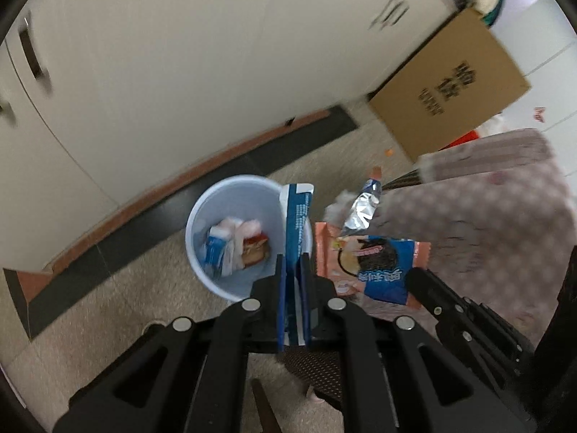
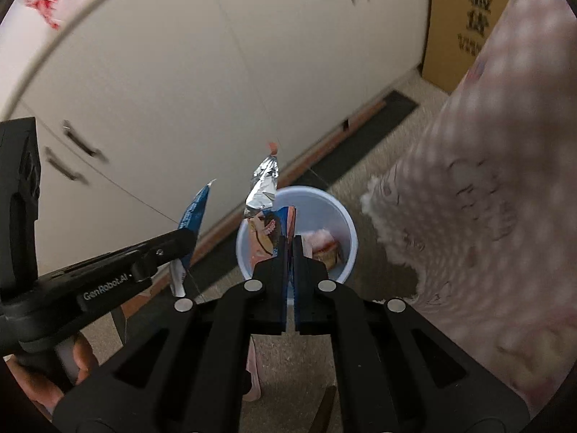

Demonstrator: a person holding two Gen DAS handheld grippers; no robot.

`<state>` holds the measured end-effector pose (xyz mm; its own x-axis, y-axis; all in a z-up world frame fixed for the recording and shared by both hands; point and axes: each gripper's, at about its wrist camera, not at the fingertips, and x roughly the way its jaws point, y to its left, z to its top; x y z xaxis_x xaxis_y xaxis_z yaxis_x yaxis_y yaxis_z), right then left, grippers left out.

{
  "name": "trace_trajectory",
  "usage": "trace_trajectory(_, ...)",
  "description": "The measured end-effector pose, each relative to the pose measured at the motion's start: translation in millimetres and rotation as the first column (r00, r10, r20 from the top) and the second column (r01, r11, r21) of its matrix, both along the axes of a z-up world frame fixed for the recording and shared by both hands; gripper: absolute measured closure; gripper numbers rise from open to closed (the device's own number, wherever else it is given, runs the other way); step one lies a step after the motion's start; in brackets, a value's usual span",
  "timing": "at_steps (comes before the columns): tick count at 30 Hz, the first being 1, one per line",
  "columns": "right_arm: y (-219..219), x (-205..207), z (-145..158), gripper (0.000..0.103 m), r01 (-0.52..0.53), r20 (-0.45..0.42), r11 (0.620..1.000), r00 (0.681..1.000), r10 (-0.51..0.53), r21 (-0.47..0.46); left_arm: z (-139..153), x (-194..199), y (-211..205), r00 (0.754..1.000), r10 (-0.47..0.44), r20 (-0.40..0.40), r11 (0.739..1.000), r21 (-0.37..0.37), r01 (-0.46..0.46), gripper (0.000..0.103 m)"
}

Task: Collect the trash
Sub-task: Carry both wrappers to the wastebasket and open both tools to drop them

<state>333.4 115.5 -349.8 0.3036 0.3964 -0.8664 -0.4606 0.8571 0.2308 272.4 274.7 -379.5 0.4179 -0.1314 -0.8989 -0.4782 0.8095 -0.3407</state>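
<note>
A pale blue bin (image 1: pixel 234 180) stands on the floor by the cabinet, with several wrappers and a small carton inside. My left gripper (image 1: pixel 293 258) is shut on a flattened blue and white carton (image 1: pixel 297 213), held upright over the bin's right rim. To its right, my right gripper (image 1: pixel 411 281) holds a pink and blue cookie wrapper (image 1: pixel 375 263) with a silver inside. In the right wrist view, the right gripper (image 2: pixel 290 241) is shut on that wrapper (image 2: pixel 263 184) above the bin (image 2: pixel 324 209). The left gripper (image 2: pixel 187 238) and its carton (image 2: pixel 194 213) are to the left.
White cabinet doors (image 1: pixel 162 72) with dark handles run behind the bin, above a dark and orange skirting (image 1: pixel 202 187). A cardboard box (image 1: pixel 450 86) stands at the far right. A pink checked cloth (image 2: pixel 487 216) hangs close on the right. A person's hand (image 2: pixel 39 382) grips the left tool.
</note>
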Motion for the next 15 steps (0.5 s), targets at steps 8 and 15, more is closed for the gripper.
trace_trajectory(8, 15, 29, -52, 0.101, 0.036, -0.057, 0.999, 0.998, -0.038, -0.041, -59, 38, 9, 0.995, 0.011, -0.097, 0.999, -0.036, -0.015, 0.091)
trace_trajectory(15, 14, 42, -72, 0.1, 0.056, -0.096, 0.998, 0.994, -0.058, -0.025, -70, 50, 8, 0.993, 0.035, -0.116, 0.999, -0.018, -0.037, 0.044)
